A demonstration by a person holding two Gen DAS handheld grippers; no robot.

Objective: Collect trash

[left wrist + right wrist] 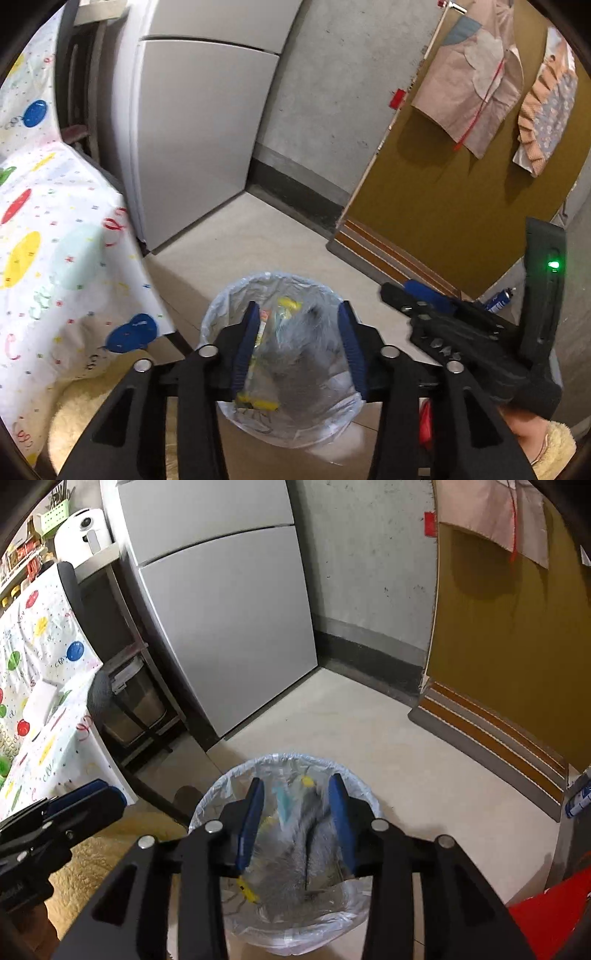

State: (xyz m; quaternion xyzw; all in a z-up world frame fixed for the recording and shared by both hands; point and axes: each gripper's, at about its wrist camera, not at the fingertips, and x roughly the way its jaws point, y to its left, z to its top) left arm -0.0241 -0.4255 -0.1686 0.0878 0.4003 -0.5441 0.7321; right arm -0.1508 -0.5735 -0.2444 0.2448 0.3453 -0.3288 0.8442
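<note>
The left gripper (297, 314) hangs over a bin lined with a translucent trash bag (284, 428), its blue-padded jaws apart with nothing pressed between them. Wrappers (275, 317) lie blurred inside the bag. The right gripper (397, 295) reaches in from the right. A grey refrigerator (199, 122) stands behind, a balloon-print tablecloth (55, 236) at left.
</note>
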